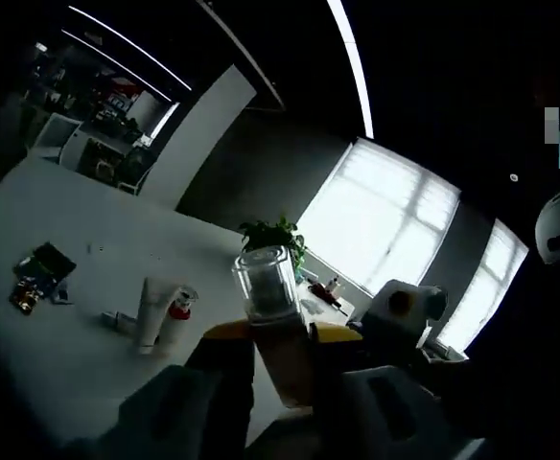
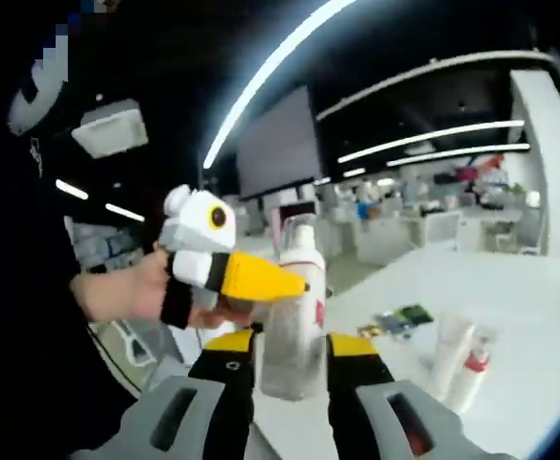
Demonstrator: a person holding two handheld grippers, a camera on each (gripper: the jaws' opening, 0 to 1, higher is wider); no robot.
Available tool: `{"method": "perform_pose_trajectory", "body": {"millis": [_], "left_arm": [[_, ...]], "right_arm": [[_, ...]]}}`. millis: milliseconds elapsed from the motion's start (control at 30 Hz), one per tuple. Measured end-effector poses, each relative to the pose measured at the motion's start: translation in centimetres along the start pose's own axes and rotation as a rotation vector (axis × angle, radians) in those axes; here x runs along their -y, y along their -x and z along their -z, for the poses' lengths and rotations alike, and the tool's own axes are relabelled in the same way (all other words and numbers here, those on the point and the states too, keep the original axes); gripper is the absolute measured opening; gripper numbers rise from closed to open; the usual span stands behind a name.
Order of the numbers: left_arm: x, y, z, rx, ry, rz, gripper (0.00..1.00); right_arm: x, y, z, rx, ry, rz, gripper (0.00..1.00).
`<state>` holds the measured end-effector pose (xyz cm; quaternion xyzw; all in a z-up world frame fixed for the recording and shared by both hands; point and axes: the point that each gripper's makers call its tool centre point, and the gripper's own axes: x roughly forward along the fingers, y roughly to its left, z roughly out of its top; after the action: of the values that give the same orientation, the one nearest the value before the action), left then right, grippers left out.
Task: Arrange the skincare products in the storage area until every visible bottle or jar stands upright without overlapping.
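Observation:
My left gripper (image 1: 280,337) is shut on a bottle with a clear cap and amber body (image 1: 268,287), held up above the white table (image 1: 79,374). My right gripper (image 2: 291,347) is shut on a white-topped bottle with a frosted lower body (image 2: 297,307). In the right gripper view the left gripper (image 2: 256,278) comes in from the left in a person's hand (image 2: 117,287); its yellow jaw crosses the front of that bottle, and I cannot tell whether they touch. A white tube (image 1: 151,309) and a red-capped bottle (image 1: 176,311) lie on the table; the same tube (image 2: 451,353) and red-capped bottle (image 2: 472,376) show at the right.
Dark packets (image 1: 38,273) lie near the table's left side, and these packets (image 2: 402,319) appear mid-table in the right gripper view. A potted plant (image 1: 275,235) stands at the far edge before bright windows. The right gripper's white body (image 1: 400,305) sits close on the right.

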<state>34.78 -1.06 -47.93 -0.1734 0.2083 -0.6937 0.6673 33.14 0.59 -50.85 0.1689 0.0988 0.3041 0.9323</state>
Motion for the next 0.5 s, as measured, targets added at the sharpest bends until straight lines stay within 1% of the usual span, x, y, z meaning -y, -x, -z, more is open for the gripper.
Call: {"method": "perform_pose_trajectory", "body": {"millis": [33, 67, 100, 133, 167, 200, 267, 300, 367, 400, 433, 467, 500], "left_arm": [[0.6, 0.2, -0.1, -0.026, -0.032, 0.038, 0.18], [1.0, 0.4, -0.5, -0.034, -0.055, 0.060, 0.18], [1.2, 0.5, -0.6, -0.035, -0.062, 0.072, 0.18], [1.8, 0.7, -0.9, -0.040, -0.078, 0.112, 0.18], [2.0, 0.7, -1.2, -0.039, -0.095, 0.123, 0.18], [2.6, 0.9, -1.3, -0.051, -0.091, 0.168, 0.18], [3.4, 1.0, -1.7, -0.051, -0.114, 0.228, 0.18], [4.0, 1.0, -1.8, -0.059, -0.120, 0.269, 0.18], [5.2, 1.2, -1.9, -0.073, -0.133, 0.345, 0.18], [5.7, 1.2, -1.7, -0.089, -0.131, 0.373, 0.18], [6.1, 1.3, -1.6, -0.105, -0.150, 0.405, 0.18], [6.4, 1.2, -1.5, -0.117, -0.156, 0.417, 0.18], [6.5, 1.1, -1.1, -0.144, -0.163, 0.428, 0.18]], "right_arm": [[0.4, 0.2, -0.4, 0.011, -0.031, -0.003, 0.37], [0.6, 0.4, -0.6, 0.018, -0.009, -0.009, 0.37], [0.4, 0.6, -0.8, 0.014, -0.007, -0.040, 0.35], [0.3, 0.8, -0.9, 0.017, -0.013, -0.052, 0.33], [-0.5, 0.9, -1.4, 0.032, -0.038, -0.108, 0.33], [-0.8, 1.0, -1.5, 0.031, -0.062, -0.135, 0.32], [-1.9, 1.1, -1.9, 0.051, -0.072, -0.203, 0.31], [-2.5, 1.2, -1.9, 0.040, -0.084, -0.237, 0.31], [-3.3, 1.2, -2.1, 0.041, -0.066, -0.276, 0.32], [-4.1, 1.2, -2.3, 0.037, -0.078, -0.317, 0.31], [-4.7, 1.1, -2.4, 0.036, -0.081, -0.345, 0.30], [-5.3, 1.1, -2.6, 0.036, -0.081, -0.377, 0.28], [-5.7, 1.0, -2.8, 0.042, -0.078, -0.393, 0.26]]}}
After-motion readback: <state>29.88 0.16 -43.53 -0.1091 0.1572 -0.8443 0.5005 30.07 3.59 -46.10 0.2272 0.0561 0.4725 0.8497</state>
